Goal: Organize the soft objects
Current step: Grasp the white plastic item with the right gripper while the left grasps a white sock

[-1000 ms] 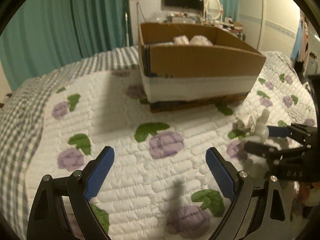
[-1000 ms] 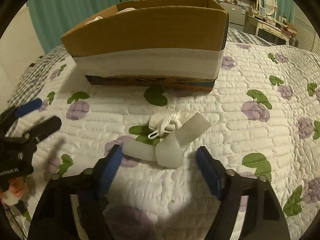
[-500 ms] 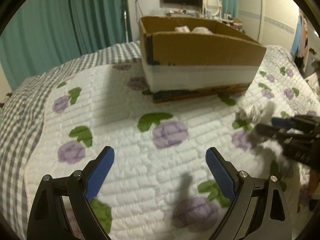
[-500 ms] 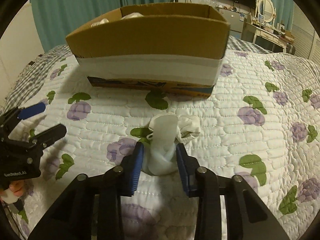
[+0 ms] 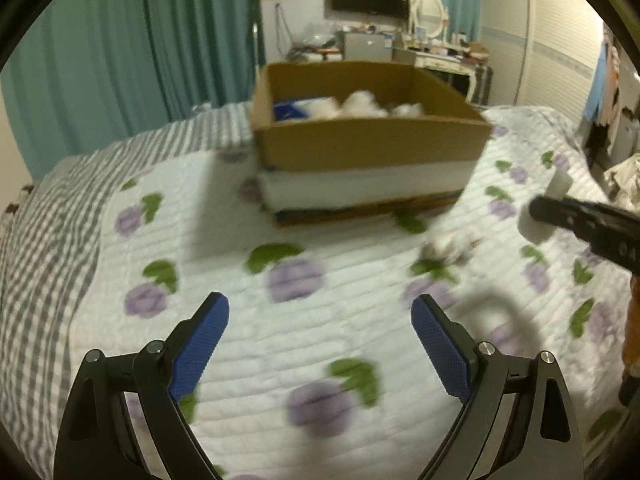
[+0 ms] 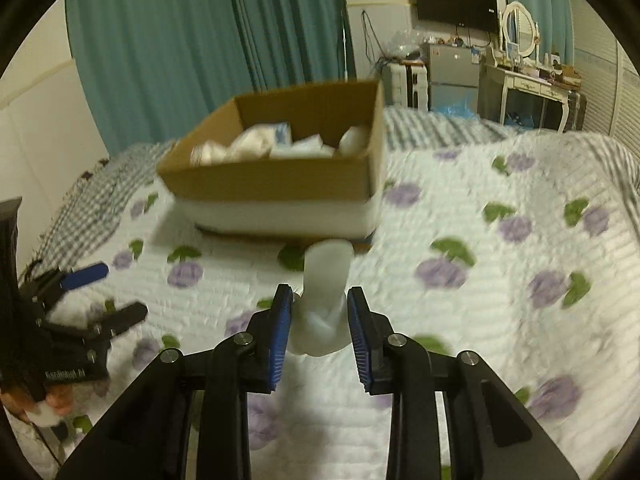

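Note:
My right gripper (image 6: 318, 310) is shut on a white soft foam piece (image 6: 323, 300) and holds it above the quilt, in front of the cardboard box (image 6: 280, 180). The box holds several white soft items (image 6: 256, 144). In the left wrist view the same box (image 5: 368, 148) stands ahead, and the right gripper (image 5: 560, 216) with the foam piece (image 5: 540, 228) shows at the right. My left gripper (image 5: 320, 328) is open and empty above the quilt; it also shows at the left of the right wrist view (image 6: 100, 292).
The bed is covered by a white quilt with purple flowers (image 5: 296, 280) and a grey checked blanket (image 5: 44, 240) on the left. Teal curtains (image 6: 200, 40) hang behind. A dresser with a mirror (image 6: 520, 76) and a television (image 6: 456, 0) stand at the back.
My right gripper shut on the white foam piece and lifted it off the quilt toward the box. My left gripper stayed open and rose slightly.

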